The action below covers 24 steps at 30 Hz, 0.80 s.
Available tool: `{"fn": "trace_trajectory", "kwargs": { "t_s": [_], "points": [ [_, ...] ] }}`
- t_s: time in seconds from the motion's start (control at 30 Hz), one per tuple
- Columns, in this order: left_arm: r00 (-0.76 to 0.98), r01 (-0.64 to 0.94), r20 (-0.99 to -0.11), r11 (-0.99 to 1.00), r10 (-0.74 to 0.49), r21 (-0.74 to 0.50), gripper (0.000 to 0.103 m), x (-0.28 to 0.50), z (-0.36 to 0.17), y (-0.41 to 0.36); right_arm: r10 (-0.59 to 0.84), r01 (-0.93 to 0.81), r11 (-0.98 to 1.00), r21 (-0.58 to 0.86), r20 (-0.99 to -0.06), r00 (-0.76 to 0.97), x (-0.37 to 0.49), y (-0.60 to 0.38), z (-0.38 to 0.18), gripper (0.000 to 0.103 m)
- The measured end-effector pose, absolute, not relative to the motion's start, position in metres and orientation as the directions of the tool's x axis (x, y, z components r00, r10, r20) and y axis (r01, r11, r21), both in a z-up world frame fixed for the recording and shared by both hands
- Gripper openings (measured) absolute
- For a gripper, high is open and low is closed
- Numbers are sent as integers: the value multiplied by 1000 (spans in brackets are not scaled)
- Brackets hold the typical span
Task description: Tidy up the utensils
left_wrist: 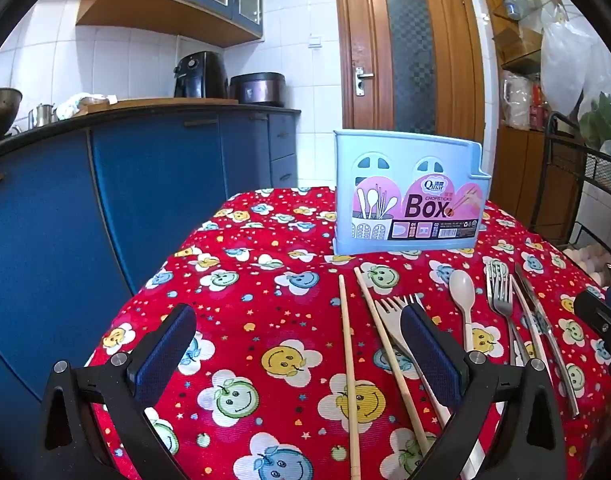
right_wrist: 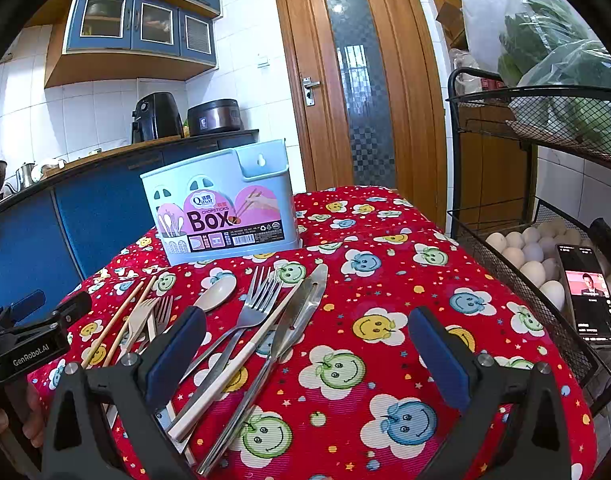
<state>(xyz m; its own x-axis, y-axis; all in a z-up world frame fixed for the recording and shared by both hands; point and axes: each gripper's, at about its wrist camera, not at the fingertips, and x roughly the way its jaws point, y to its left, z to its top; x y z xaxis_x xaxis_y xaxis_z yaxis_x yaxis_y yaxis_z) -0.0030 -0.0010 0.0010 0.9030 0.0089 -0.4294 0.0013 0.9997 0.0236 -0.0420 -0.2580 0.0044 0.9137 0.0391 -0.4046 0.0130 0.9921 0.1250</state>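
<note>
Both grippers hover over a red smiley-print tablecloth [left_wrist: 265, 320] with fingers spread, holding nothing — left gripper [left_wrist: 301, 340], right gripper [right_wrist: 309, 344]. Chopsticks [left_wrist: 347, 360], spoon [left_wrist: 463, 296], forks [right_wrist: 257, 300] and knife [right_wrist: 301, 312] lie before the upright blue utensil box [left_wrist: 405, 192]

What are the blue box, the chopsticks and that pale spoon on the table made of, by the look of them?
The blue box looks like moulded plastic: smooth, matte, with cut-out windows and a printed label. The chopsticks seem to be wood or bamboo: plain tan with no shine. The pale spoon is probably plastic or melamine: cream and dull. It looks unlike the metal forks beside it, which are silvery and glint.
</note>
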Motion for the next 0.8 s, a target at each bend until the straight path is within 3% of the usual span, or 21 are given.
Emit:
{"fn": "trace_trajectory", "kwargs": {
  "t_s": [0.8],
  "points": [
    [904,1,-427,1000,9,24,102,-4,1,0,39,12,992,123,-404,914,-43,-258,5,103]
  ]
}}
